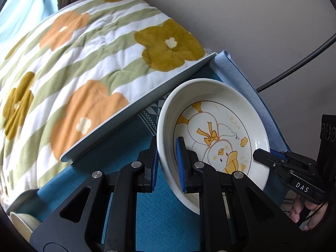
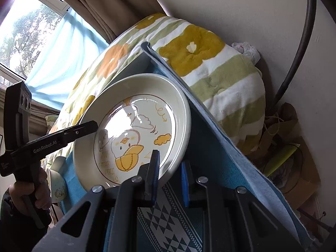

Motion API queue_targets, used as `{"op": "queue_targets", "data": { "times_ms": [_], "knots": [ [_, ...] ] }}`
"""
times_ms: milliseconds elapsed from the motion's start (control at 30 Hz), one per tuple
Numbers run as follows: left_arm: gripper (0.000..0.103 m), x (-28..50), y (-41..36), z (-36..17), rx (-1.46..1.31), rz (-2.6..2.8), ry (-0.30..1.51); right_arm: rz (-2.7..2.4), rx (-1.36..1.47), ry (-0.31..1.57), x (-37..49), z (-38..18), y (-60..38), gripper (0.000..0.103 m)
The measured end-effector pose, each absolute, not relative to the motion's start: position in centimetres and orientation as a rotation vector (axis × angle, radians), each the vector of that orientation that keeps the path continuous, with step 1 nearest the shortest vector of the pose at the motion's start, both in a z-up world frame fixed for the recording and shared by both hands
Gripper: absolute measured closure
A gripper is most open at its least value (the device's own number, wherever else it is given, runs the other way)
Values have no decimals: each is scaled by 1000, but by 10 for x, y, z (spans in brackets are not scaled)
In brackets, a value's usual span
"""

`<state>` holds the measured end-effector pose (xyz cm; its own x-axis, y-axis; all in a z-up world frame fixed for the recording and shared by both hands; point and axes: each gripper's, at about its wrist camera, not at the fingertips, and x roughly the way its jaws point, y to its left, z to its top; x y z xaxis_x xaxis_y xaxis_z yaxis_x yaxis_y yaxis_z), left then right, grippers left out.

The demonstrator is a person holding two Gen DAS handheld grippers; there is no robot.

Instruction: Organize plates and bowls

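Observation:
A white deep plate with a yellow duck drawing point(image 1: 212, 134) is held tilted above a blue patterned cloth. My left gripper point(image 1: 167, 163) is shut on the plate's near rim, one pad inside and one outside. In the right wrist view the same plate point(image 2: 134, 130) fills the middle. My right gripper point(image 2: 170, 180) straddles its lower right rim with a gap beside the right pad; its grip is unclear. The right gripper also shows at the plate's right edge in the left wrist view point(image 1: 273, 159). The left gripper shows at the plate's left edge point(image 2: 84, 129).
A blue patterned cloth point(image 1: 159, 214) covers the table. A flowered blanket point(image 1: 84, 63) lies behind a white tray edge point(image 1: 136, 109). A small cream bowl point(image 2: 56, 180) sits at the table's left. A wall and a black cable point(image 1: 294, 67) stand at the right.

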<state>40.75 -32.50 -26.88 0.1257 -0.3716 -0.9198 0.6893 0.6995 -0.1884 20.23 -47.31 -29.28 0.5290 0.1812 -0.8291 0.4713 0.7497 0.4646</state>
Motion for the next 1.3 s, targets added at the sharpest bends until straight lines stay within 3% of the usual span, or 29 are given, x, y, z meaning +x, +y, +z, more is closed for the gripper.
{"op": "queue_targets", "data": {
  "times_ms": [333,733,967,1300],
  "knots": [
    [89,368,-268,-209,243,-739,1126,-105,589,948,187,-235,-445,86],
    [89,276,-130,-142,145,-586,1028,123,402,902,149,-169,-353,86],
    [89,208,-63,-156,104,-464,1061,256,317,952,125,-181,-296,86],
    [89,146,-5,-220,-25,-318,1160,402,203,1055,111,-234,-245,86]
  ]
}}
